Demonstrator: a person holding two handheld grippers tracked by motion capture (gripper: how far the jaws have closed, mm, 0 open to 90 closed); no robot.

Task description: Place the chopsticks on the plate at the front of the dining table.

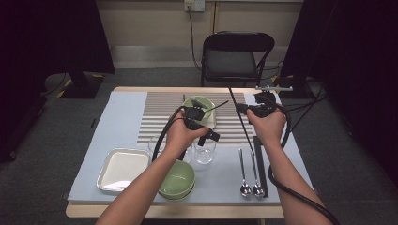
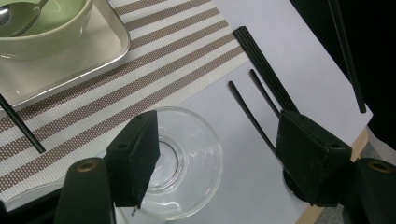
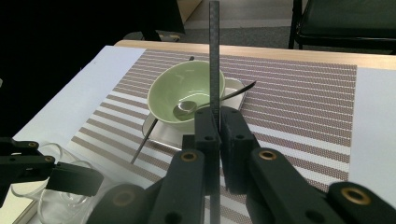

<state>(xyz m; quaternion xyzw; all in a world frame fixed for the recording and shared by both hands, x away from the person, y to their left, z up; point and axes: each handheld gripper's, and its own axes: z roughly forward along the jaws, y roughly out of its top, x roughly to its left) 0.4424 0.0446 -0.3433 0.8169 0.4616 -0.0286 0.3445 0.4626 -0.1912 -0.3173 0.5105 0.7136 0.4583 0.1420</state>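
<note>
The right gripper (image 3: 219, 135) is clamped on a thin black chopstick (image 3: 214, 56), which stands upright between its jaws, above the striped mat (image 1: 162, 110) near the far right part of the bench (image 1: 108, 140). The left gripper (image 2: 215, 154) has its jaws apart, one on each side of a clear glass (image 2: 187, 158) just beside the mat's near edge, the pads not yet pressing on it.

Further back on the mat a green bowl (image 3: 184, 88) holding a spoon (image 3: 184, 106) sits on a small tray (image 3: 159, 133), with a second chopstick (image 3: 142, 140) leaning at its side.

The step in hand looks like table setting: one chopstick carried, the glass about to be picked up. Next, the left jaws would need to close gently on the rim, while the right lowers its chopstick beside the tray without knocking the bowl.
</note>
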